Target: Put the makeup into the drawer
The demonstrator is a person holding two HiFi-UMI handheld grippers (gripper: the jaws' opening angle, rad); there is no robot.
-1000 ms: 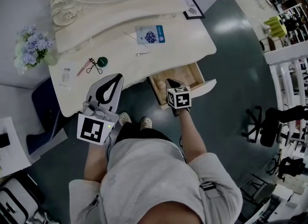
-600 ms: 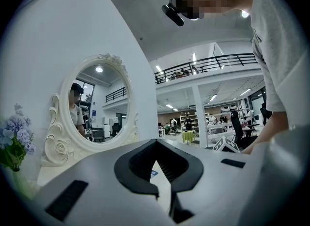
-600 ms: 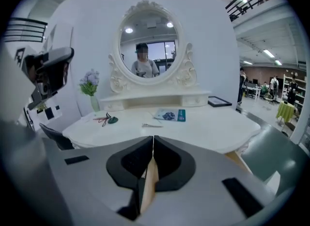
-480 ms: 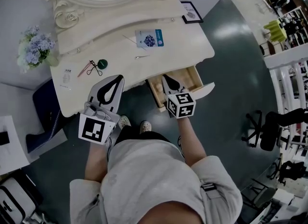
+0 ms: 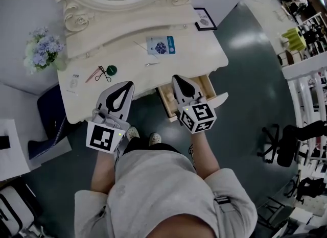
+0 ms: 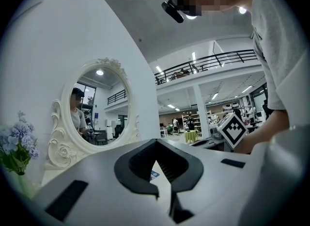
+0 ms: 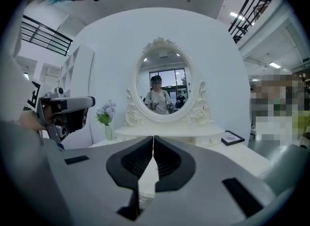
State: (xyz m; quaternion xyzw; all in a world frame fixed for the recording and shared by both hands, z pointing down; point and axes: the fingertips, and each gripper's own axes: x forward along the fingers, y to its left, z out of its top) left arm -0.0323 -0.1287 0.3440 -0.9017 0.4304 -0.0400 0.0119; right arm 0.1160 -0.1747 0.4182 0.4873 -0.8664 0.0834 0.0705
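Your left gripper (image 5: pixel 127 84) and right gripper (image 5: pixel 177 78) sit side by side at frame centre, fingers clenched together on nothing. The makeup lies on the counter (image 5: pixel 194 53): eyelash curler (image 5: pixel 100 72) and green compact (image 5: pixel 111 70) left of centre, blue sachet (image 5: pixel 160 45) above centre. The open drawer (image 5: pixel 166 100) shows partly behind the right gripper.

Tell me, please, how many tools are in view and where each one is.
2. The left tool is over the dresser's front edge. The right tool is over the open drawer. Both are shut and empty. None seems hidden.
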